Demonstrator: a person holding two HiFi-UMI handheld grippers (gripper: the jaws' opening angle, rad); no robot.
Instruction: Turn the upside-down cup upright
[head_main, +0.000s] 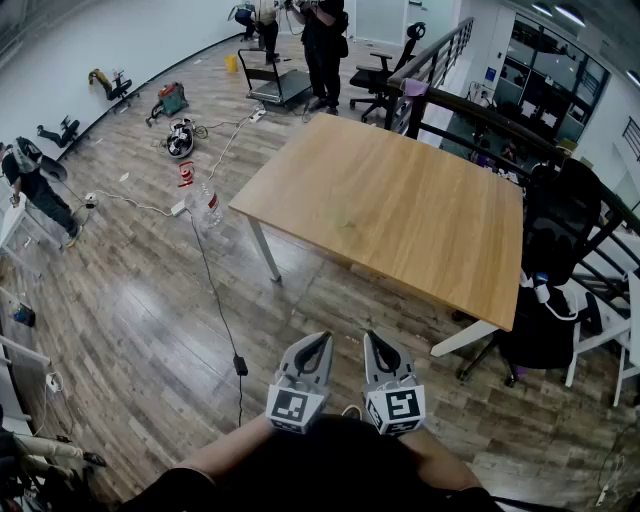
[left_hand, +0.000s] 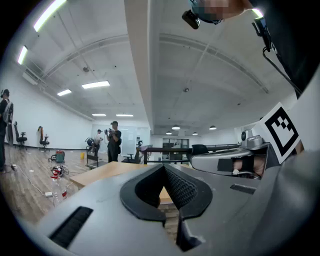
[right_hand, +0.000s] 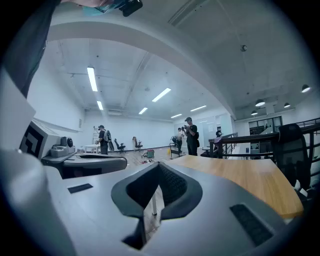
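No cup shows in any view. A bare wooden table (head_main: 400, 210) stands ahead of me on the plank floor, with nothing on its top. My left gripper (head_main: 318, 338) and right gripper (head_main: 372, 338) are side by side close to my body, short of the table's near edge, both pointing roughly level at it. In the left gripper view the left gripper (left_hand: 164, 167) is shut with nothing between its jaws, and the table (left_hand: 107, 172) lies beyond. The right gripper (right_hand: 159, 165) is likewise shut and empty, with the table (right_hand: 240, 180) to its right.
A black office chair (head_main: 555, 230) stands at the table's right side. A cable (head_main: 215, 300) runs across the floor on the left, past a plastic bottle (head_main: 205, 205). People stand at the far end (head_main: 325, 45) and at the left wall (head_main: 35, 190). A railing (head_main: 440, 50) runs behind the table.
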